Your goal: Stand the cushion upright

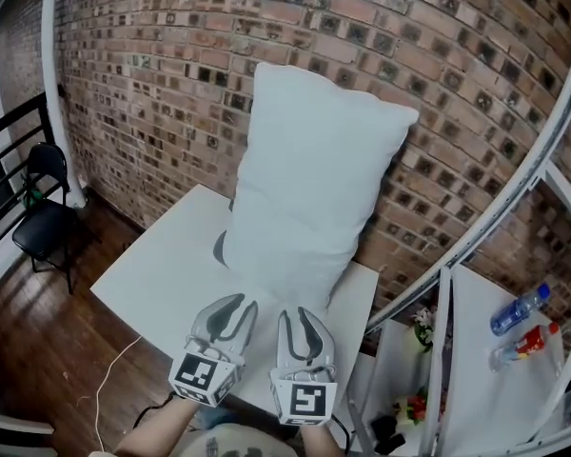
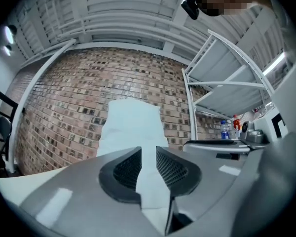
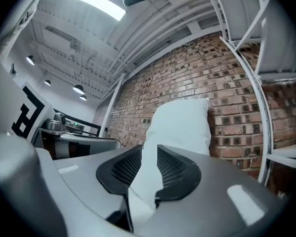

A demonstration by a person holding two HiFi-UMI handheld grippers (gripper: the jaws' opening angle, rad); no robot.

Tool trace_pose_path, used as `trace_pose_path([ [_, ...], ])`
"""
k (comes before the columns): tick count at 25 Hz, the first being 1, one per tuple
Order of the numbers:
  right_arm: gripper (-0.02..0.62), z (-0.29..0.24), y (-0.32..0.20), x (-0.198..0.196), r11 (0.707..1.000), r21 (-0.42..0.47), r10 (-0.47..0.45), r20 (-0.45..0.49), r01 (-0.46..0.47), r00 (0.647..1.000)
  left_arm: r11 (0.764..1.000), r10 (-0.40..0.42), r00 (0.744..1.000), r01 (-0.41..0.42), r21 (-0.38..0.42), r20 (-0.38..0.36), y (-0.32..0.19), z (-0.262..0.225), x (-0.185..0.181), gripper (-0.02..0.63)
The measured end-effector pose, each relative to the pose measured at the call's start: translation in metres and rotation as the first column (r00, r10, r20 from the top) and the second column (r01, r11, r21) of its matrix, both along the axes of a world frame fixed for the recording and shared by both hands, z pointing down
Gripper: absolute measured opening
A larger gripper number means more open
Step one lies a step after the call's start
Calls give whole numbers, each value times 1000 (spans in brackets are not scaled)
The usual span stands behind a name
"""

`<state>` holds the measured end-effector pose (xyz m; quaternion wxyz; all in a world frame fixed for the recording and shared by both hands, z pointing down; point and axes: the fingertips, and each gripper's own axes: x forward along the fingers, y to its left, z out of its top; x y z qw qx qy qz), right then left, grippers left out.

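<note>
The white cushion (image 1: 309, 179) stands on end at the back of the white table (image 1: 171, 265), its top leaning against the brick wall (image 1: 152, 65). Both grippers are apart from it, low at the table's near edge. My left gripper (image 1: 226, 314) and right gripper (image 1: 303, 327) sit side by side, pointing at the cushion's base. Each has its jaws narrowly apart with nothing between them. In the left gripper view the cushion (image 2: 130, 125) shows through the gap of the left gripper (image 2: 148, 157). The right gripper view shows the cushion (image 3: 182, 125) beyond the right gripper (image 3: 149, 157).
A black chair (image 1: 43, 208) stands on the wooden floor at the left. A white metal shelf frame (image 1: 514, 188) rises at the right, with a water bottle (image 1: 519, 310) and a red bottle (image 1: 523, 346) on a shelf. A thin cable (image 1: 109, 379) lies on the floor.
</note>
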<state>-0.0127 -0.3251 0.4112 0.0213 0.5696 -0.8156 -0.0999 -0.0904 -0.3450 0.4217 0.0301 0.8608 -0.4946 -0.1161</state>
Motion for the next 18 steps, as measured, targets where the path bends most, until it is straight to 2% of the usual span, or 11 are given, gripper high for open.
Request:
trace_pose_path([
  [5,73,6,36,-9,999,-5,-37,47,37,998,998,-42,999,42,-49,-8,42,21,0,64],
  [10,9,8,65,-11,999,-7,-48,78,48,996,996,-53,998,54,-72,14,78,31,6,0],
  [15,0,10,90,-21,995,-11,-96,79,97,992,990,-68,996,74,-116,48,100,44,12,0],
  [18,0,15,95,-22,992,-41,-112,103,116,988,991,-66,997,71,-112,50,103,43,16,0],
])
